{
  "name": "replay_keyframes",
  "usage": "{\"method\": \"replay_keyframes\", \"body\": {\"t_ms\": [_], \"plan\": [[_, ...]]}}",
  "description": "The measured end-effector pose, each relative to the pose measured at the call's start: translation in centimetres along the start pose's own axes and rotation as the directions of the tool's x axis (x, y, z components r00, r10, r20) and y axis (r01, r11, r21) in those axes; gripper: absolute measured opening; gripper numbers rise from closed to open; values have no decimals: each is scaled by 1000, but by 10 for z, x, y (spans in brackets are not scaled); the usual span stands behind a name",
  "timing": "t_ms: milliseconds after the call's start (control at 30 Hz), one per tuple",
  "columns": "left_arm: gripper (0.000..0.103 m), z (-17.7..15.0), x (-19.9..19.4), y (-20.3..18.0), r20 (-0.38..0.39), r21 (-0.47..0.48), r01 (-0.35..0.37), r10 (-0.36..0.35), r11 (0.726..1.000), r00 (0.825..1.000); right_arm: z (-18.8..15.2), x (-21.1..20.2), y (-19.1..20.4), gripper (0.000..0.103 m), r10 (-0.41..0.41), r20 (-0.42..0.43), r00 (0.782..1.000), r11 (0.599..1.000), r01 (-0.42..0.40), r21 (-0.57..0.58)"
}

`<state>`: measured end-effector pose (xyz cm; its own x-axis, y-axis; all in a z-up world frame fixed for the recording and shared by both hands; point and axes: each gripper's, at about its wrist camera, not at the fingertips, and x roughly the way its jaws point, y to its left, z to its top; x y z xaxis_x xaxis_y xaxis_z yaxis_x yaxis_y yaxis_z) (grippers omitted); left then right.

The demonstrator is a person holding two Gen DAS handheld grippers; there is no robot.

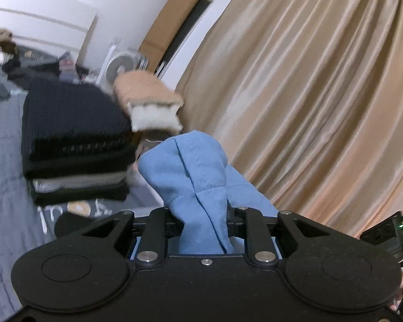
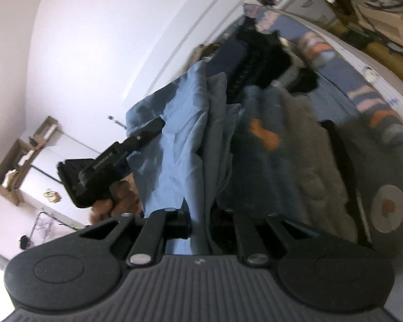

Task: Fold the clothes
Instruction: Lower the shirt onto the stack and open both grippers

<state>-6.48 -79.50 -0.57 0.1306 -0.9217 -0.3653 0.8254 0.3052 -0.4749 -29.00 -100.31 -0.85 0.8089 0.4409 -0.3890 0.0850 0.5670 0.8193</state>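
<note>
Blue garment [image 1: 190,171] pinched in left claw [image 1: 204,228], right claw [image 2: 201,228] pinching it too, folded dark stack [image 1: 75,139] on bed [image 1: 5,145]

My left gripper [image 1: 204,222] is matte black with round bosses and silver screws; my right gripper [image 2: 201,225] has a ribbed grey deck.

A tan satin curtain [image 1: 322,94] hangs in long folds across the right side of the room, next to a white wall [image 1: 137,2] with a brown cardboard panel [image 1: 174,18] leaning on it. A white fan [image 1: 121,65] stands beyond the bed's grey quilted cover [image 1: 2,161]. Elsewhere, open wooden shelves [image 2: 21,161] are fixed to a white wall.
</note>
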Motion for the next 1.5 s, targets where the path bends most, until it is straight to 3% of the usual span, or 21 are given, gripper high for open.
{"method": "replay_keyframes", "body": {"t_ms": [100,200,233,267,333,433,533,667,733,833,900,1100,1267,1500], "plan": [[19,-9,20,10,-50,-8,-36,36,999,998,-5,15,-14,11,-57,-14,998,998,57,-8],[31,-12,28,25,-72,-35,-67,64,997,995,-9,23,-22,14,-81,-11,997,996,81,-35],[38,-13,27,30,-76,-41,-79,76,996,994,-8,24,-23,15,-75,-9,997,996,75,-49],[55,-14,24,36,-81,-49,-97,93,994,992,-9,24,-23,19,-68,-6,998,996,67,-56],[73,-14,13,45,-74,-61,-149,144,987,987,-9,20,-22,23,-63,-5,998,996,62,-59],[74,-11,-15,58,-41,-65,-186,183,980,982,-9,8,-17,31,-98,12,995,991,99,-85],[74,-8,-48,65,3,-78,-206,206,976,978,-8,-10,-9,49,-149,58,987,980,155,-123],[74,-3,-76,53,58,-106,-85,91,991,994,-8,-33,5,55,-163,141,976,971,184,-150],[74,-8,-80,39,63,-116,23,-16,993,998,-12,-34,17,56,-132,148,980,969,159,-190],[74,-22,-74,20,44,-141,184,-180,973,983,-18,-26,35,58,-86,130,988,962,116,-248],[74,-36,-63,11,13,-165,236,-237,958,971,-18,-17,40,58,-76,126,989,961,106,-257],[74,-84,-26,7,-64,-240,265,-287,934,956,21,15,44,58,-55,69,996,973,68,-219],[74,-99,-20,19,-29,-291,282,-303,914,953,54,47,41,58,4,23,1000,985,0,-172],[75,-101,-24,16,-38,-277,288,-310,917,950,82,91,4,58,-33,0,999,997,33,-74]]}}
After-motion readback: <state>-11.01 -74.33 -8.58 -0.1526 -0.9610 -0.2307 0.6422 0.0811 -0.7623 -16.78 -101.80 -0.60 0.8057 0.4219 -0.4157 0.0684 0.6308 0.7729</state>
